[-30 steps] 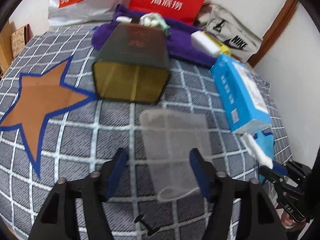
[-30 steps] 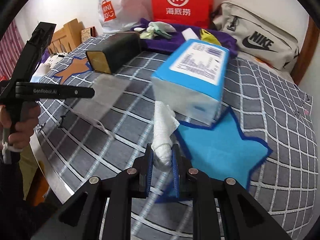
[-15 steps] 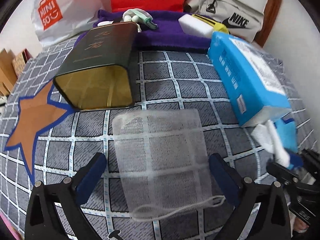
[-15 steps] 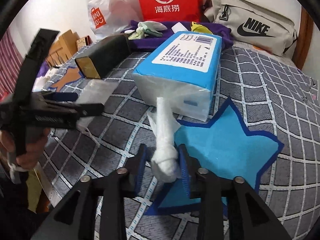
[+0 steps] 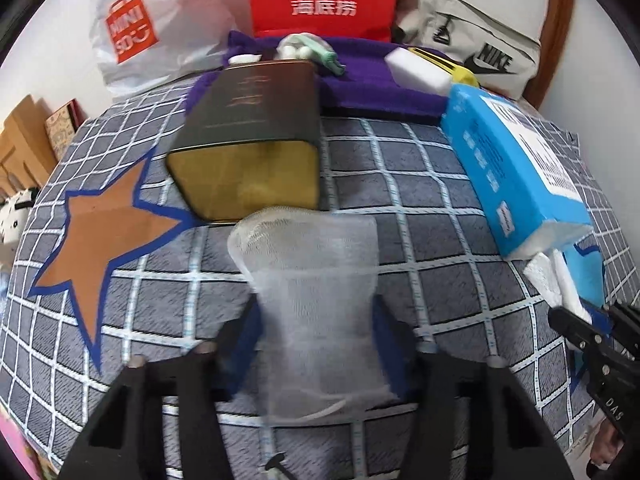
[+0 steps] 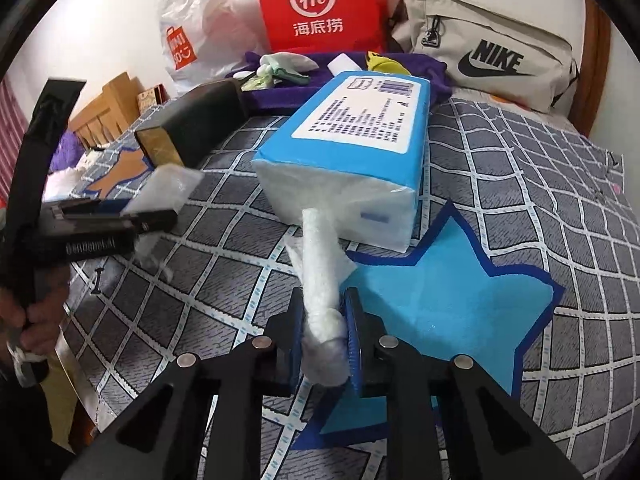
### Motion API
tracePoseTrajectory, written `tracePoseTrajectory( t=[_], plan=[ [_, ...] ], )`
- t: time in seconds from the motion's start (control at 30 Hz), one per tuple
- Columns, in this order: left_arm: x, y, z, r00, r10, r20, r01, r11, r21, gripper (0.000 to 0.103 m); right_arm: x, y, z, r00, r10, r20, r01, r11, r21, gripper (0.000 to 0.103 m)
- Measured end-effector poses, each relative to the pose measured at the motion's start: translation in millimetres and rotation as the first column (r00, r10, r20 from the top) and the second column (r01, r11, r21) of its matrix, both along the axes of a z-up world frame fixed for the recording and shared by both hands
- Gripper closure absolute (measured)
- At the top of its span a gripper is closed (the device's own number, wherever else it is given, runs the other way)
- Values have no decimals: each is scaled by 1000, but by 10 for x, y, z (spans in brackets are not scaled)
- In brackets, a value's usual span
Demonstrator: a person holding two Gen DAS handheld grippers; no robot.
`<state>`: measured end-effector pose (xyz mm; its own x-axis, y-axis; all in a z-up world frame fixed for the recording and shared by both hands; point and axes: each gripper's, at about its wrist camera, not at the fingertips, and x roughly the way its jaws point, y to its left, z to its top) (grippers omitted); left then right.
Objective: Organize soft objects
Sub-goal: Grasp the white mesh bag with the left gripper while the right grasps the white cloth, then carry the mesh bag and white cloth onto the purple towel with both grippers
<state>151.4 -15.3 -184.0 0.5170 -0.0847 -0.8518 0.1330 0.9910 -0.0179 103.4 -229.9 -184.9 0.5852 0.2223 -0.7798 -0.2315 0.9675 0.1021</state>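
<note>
White mesh filled the space between the fingers of my left gripper [image 5: 316, 336]: the mesh bag [image 5: 312, 280] was there, and its sides were pinched in where the blue pads met it. The jaws were closing at that moment, already squeezing the bag. Its far end spread wide and reached the front edge of the dark tin box [image 5: 252, 152], which lay on its side on the grey checked bedcover [image 5: 420, 184]. An orange star [image 5: 104, 232] with a blue border was printed on the cover, to the left of the bag.

My right gripper [image 6: 323, 328] was clenched on a twisted white tissue [image 6: 322, 264]. The jaws were closing too, and the pads pressed the knotted end of the tissue from both sides. The tissue ran up from the pads to the open end of the blue tissue pack [image 6: 352, 148], so it was partly out of the pack. The pack lay on the bedcover, touching the far edge of a blue star [image 6: 452, 292].

In the right wrist view I saw the left gripper at the left edge with a hand [image 6: 36, 312] around its handle.

Behind all this, a purple towel [image 5: 360, 80] carried some small white and yellow things. A red bag [image 6: 320, 4], a white plastic bag [image 5: 152, 28] and a beige Nike bag [image 6: 492, 60] stood against the wall.
</note>
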Motion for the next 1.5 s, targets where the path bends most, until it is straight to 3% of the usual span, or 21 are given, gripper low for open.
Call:
tracePoseTrajectory(
  t=[0.07,0.2,0.47,0.8,1.5],
  plan=[
    [1,93,9,1000,12,-4,-12,1000,-15,79,-21,42,11,1000,12,-5,-12,1000,-8,85],
    [-9,303,32,999,33,-27,-35,995,-97,93,-53,110,57,999,34,-10,-34,999,-9,85],
    [-112,438,225,999,35,5,-34,987,-154,94,-100,205,252,999,51,15,-51,999,-17,85],
    [-101,473,603,998,27,61,-16,986,-167,94,-67,206,632,996,49,75,-48,999,-11,85],
    [292,481,1123,994,39,99,-14,972,-236,94,417,103,1156,987,39,156,-43,999,20,85]
  ],
)
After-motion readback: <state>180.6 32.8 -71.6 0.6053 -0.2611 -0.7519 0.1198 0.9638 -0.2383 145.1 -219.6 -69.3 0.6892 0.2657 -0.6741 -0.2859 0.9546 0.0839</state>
